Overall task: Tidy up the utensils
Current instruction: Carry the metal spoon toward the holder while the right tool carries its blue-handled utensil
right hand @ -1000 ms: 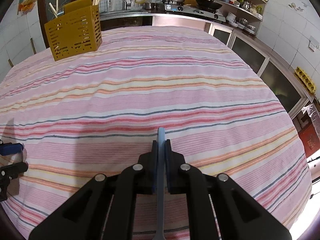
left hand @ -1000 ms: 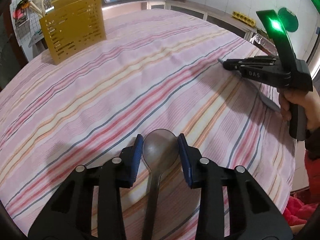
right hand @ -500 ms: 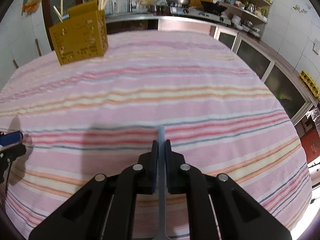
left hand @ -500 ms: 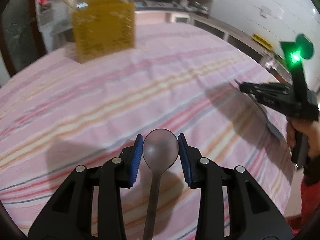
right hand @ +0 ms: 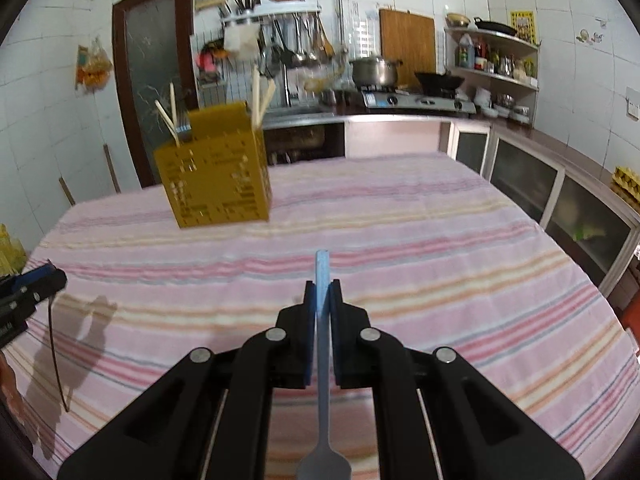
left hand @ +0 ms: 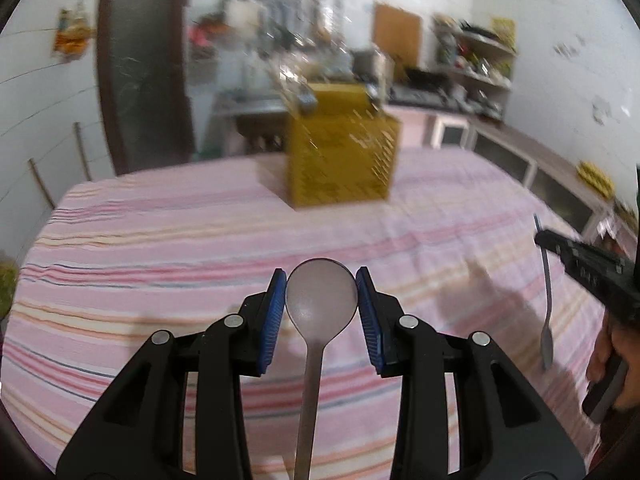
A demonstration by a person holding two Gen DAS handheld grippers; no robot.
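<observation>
The left gripper point(left hand: 321, 300) clamps the bowl of a grey spoon point(left hand: 320, 300) at lower centre, above the striped desk point(left hand: 160, 240). The right gripper point(right hand: 322, 304) pinches a blue fork point(right hand: 322, 280) by its handle. A yellow utensil holder point(right hand: 216, 176) stands upper left on the desk.

Grey spoon point(left hand: 321, 300): bowl pinched between blue pads, lower centre of left wrist view, handle running down out of frame.

Pale blue fork point(right hand: 322, 344): handle clamped edge-on, lower centre of right wrist view, tines at bottom edge.

Yellow perforated utensil holder point(right hand: 218, 178): upright on striped cloth, upper left, chopsticks point(right hand: 262, 96) sticking out.
</observation>
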